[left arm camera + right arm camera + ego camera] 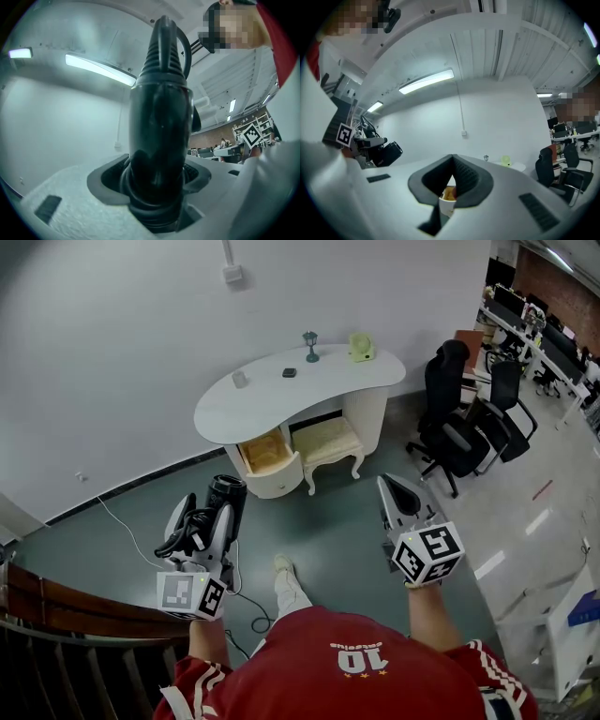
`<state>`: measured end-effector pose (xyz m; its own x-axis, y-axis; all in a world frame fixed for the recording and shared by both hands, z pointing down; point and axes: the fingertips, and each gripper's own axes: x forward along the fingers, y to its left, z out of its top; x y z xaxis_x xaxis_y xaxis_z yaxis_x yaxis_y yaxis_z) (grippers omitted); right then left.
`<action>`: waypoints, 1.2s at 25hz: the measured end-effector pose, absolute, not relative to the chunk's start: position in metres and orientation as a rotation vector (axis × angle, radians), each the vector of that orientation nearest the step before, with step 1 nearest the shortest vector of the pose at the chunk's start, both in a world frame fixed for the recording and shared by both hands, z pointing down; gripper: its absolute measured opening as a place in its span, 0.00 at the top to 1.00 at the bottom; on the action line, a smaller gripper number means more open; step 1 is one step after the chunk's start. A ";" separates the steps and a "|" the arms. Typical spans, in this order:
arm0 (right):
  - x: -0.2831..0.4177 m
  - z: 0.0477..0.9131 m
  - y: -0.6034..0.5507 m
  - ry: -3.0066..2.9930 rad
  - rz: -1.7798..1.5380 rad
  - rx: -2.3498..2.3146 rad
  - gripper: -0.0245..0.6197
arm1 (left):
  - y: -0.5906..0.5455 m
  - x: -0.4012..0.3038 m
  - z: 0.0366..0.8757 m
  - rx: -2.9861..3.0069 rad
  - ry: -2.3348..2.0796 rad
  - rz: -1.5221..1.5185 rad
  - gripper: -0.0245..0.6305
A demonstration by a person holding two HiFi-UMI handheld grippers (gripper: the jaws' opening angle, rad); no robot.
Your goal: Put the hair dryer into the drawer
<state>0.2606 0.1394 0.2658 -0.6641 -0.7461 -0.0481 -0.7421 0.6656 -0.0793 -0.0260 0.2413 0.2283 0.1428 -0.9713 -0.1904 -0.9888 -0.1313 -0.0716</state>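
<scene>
A black hair dryer (226, 497) (159, 122) stands upright between the pads of my left gripper (201, 521) (157, 185), which is shut on it. Its cord trails down to the floor (246, 613). Ahead across the floor stands a white curved desk (281, 397) with its drawer (265, 454) pulled open, showing a wooden inside. My right gripper (394, 487) (452, 161) is held level beside the left one. Its jaws meet at the tips with nothing between them. The open drawer (449, 193) shows just past those jaws.
A cushioned stool (326, 441) sits under the desk beside the drawer. Small items, a lamp-like ornament (310, 345) and a yellow-green object (360, 347) stand on the desktop. Black office chairs (452, 423) are at the right. A dark railing (66, 610) runs at lower left.
</scene>
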 end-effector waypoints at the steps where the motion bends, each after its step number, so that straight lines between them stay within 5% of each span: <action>1: 0.259 0.266 0.140 2.800 -0.084 -1.241 0.96 | 0.242 -0.026 0.229 -2.231 1.941 0.138 0.52; 30: 0.139 0.274 -0.053 2.863 -0.175 -1.228 0.95 | 0.034 -0.115 0.266 -2.395 1.872 0.114 0.52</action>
